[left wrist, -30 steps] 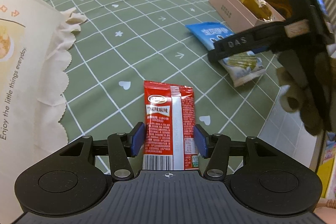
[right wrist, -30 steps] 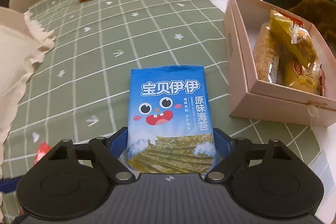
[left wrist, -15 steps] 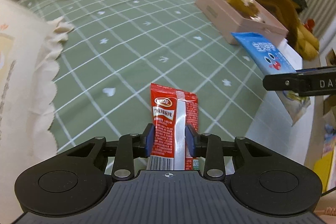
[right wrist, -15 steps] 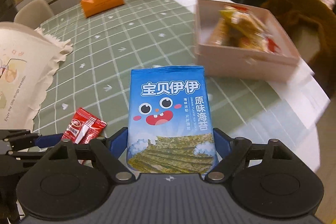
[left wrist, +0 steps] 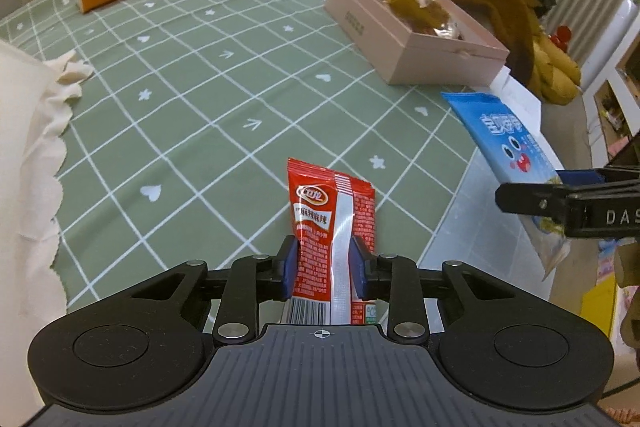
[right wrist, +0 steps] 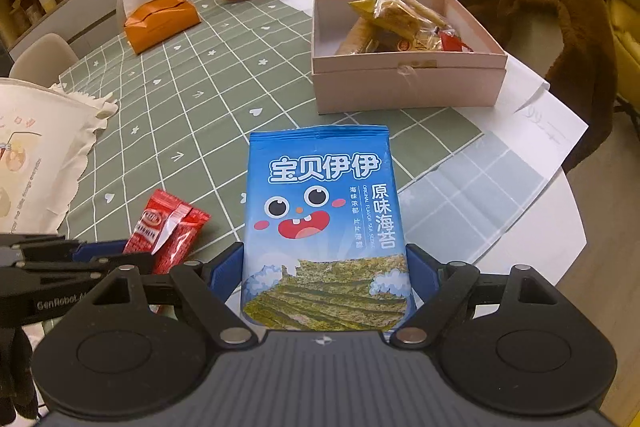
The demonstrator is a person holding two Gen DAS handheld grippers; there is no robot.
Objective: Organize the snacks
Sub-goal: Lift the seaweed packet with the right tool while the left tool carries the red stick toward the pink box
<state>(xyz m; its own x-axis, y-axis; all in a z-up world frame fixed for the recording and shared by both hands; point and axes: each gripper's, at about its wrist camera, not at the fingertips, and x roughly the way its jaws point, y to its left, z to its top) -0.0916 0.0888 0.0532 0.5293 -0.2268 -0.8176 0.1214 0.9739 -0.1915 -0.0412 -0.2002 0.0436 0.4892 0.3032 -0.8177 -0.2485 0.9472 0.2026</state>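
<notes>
blue seaweed packet (right wrist: 324, 223): 宝贝伊伊, 原味海苔, "ORIGINAL FLAVOR SEA SEDGE"
red snack sachet (left wrist: 330, 227): 麻辣麻辣; barcode at its lower end
left gripper (right wrist: 116, 259) arm: "GenRobot.A…"
right gripper (left wrist: 560, 203) arm: "DAS…"
cream cloth bag (right wrist: 36, 163): cursive line, too blurred to read

Both views evenly lit by warm indoor light, moderately bright, slight colour noise. Shadows are soft and short: faint one under the pink box (right wrist: 408, 83) on the table (left wrist: 224, 99). Mild sheen on the blue seaweed packet (right wrist: 324, 223) and on the silver seam of the red snack packet (left wrist: 330, 251); no blown highlights. Strong fisheye bending at edges, grid lines curve. Background corners darker and soft. Centre sharp, print legible, no motion blur.
</notes>
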